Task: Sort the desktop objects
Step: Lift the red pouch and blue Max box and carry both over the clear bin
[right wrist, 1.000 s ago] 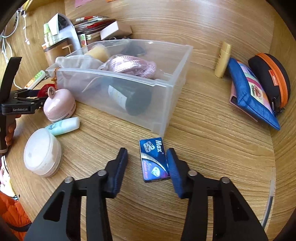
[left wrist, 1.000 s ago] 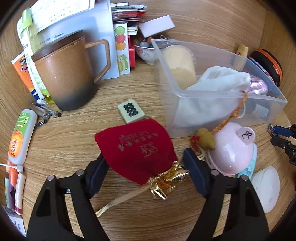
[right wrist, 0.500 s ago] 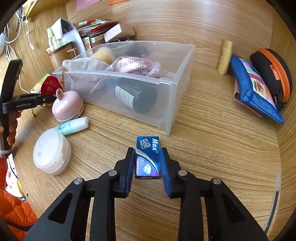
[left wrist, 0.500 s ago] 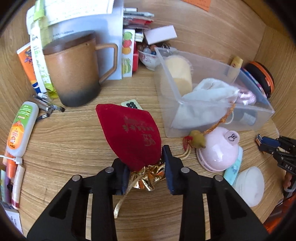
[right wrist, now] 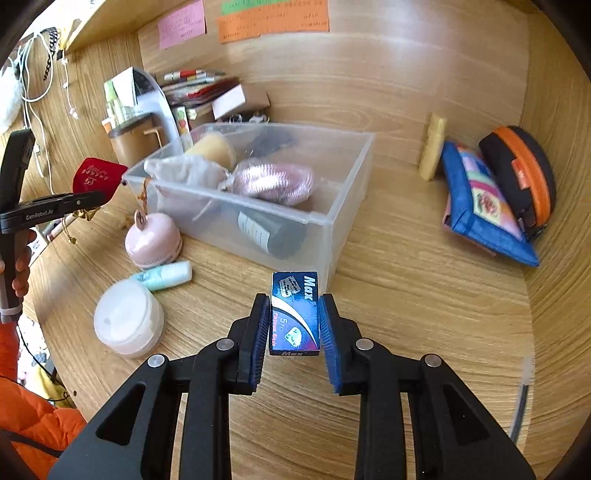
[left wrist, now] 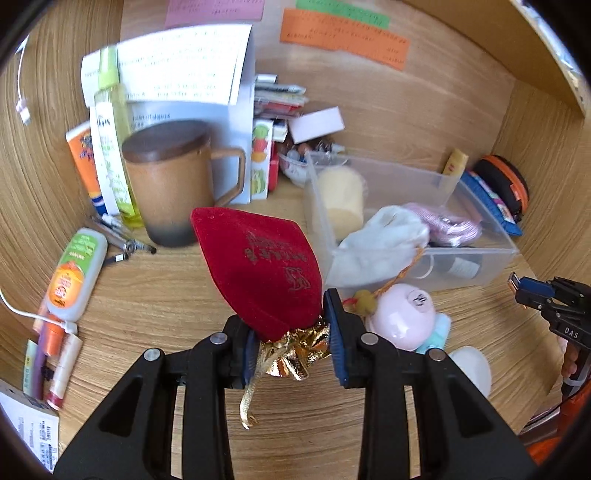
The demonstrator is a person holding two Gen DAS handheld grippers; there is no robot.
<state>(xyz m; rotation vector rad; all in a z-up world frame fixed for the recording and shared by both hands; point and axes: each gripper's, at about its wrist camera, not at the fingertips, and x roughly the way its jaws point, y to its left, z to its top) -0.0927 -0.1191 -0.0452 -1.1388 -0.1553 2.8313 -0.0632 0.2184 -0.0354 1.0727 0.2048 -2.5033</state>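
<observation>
While my left claw (left wrist: 291, 345) is clenched on the gathered gold neck of the red velvet drawstring pouch (left wrist: 258, 269), that pouch stands tilted up above the wooden desk (left wrist: 155, 295), between the brown ceramic mug (left wrist: 168, 184) and the clear plastic bin (left wrist: 461, 258). My right claw (right wrist: 293, 325) grasps the small blue "Max" cardboard box (right wrist: 295, 314) by its long sides, just beside the bin's near corner (right wrist: 328, 254). A pink domed gadget (right wrist: 153, 240) rests against the bin's front wall.

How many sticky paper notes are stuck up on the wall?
3: a pink note on the left, an orange one in the middle, a green one above it. More may be out of view.
</observation>
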